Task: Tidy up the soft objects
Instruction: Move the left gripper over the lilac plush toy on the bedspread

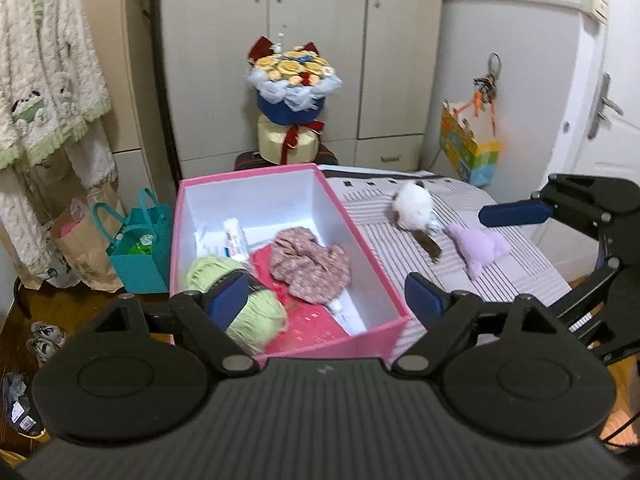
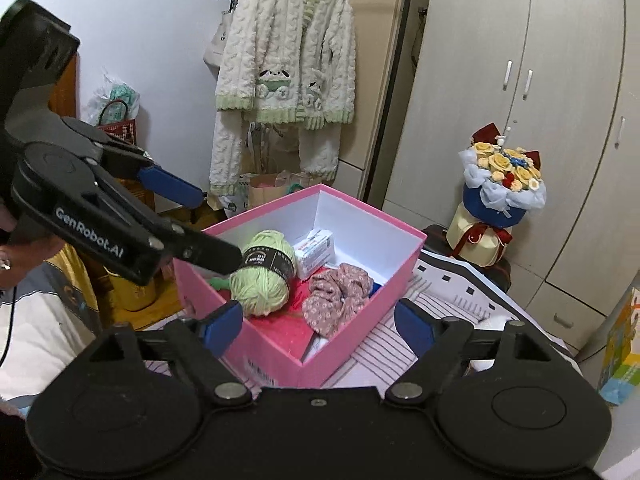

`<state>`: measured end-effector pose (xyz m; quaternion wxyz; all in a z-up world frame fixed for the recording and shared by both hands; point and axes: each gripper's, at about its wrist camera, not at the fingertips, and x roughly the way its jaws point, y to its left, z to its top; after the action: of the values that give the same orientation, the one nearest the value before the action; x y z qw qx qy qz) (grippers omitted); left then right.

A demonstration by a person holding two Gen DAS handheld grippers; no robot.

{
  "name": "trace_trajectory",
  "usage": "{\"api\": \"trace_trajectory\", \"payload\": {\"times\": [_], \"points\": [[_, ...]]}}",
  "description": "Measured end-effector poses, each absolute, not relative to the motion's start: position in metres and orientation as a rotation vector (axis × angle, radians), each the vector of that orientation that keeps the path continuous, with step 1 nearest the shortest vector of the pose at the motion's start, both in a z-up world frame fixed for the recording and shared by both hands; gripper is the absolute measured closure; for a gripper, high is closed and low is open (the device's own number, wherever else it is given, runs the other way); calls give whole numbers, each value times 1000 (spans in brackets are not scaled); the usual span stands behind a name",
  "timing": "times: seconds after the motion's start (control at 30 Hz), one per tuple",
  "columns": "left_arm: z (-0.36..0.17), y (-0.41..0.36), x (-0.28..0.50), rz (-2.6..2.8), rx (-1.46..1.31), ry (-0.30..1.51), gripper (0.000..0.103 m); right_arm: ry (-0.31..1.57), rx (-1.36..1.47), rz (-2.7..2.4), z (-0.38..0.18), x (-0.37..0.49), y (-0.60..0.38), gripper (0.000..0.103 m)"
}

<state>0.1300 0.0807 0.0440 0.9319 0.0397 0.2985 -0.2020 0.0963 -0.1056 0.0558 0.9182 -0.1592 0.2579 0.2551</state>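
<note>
A pink box (image 1: 362, 220) with a white inside stands on a striped bed cover (image 1: 516, 276). In it lie a ball of light green yarn (image 1: 256, 314), a crumpled floral cloth (image 1: 312, 266) and a small white carton (image 1: 236, 240). To the right of the box, a white and brown plush (image 1: 414, 204) and a purple plush (image 1: 478, 246) rest on the cover. My left gripper (image 1: 326, 296) hangs open above the box's near end, holding nothing. My right gripper (image 2: 318, 320) is open and empty over the box's (image 2: 280, 356) near corner, with the yarn (image 2: 264, 280) and cloth (image 2: 336, 296) beyond it.
A flower bouquet (image 1: 294, 80) stands on a cream round box before the wardrobe (image 1: 320, 20). A teal bag (image 1: 140, 248) and paper bags sit on the floor left of the pink box. A fleece jacket (image 2: 288, 48) hangs on the wall. A door (image 1: 608, 112) is at the right.
</note>
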Motion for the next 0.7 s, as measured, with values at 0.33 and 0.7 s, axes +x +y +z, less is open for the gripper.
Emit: {"api": "trace_trajectory", "payload": {"times": [0.33, 0.7], "points": [[34, 34, 117, -491, 121, 641, 3, 545, -277, 467, 44, 74, -166, 12], [4, -44, 146, -580, 159, 685, 2, 635, -82, 342, -15, 99, -269, 12]]}}
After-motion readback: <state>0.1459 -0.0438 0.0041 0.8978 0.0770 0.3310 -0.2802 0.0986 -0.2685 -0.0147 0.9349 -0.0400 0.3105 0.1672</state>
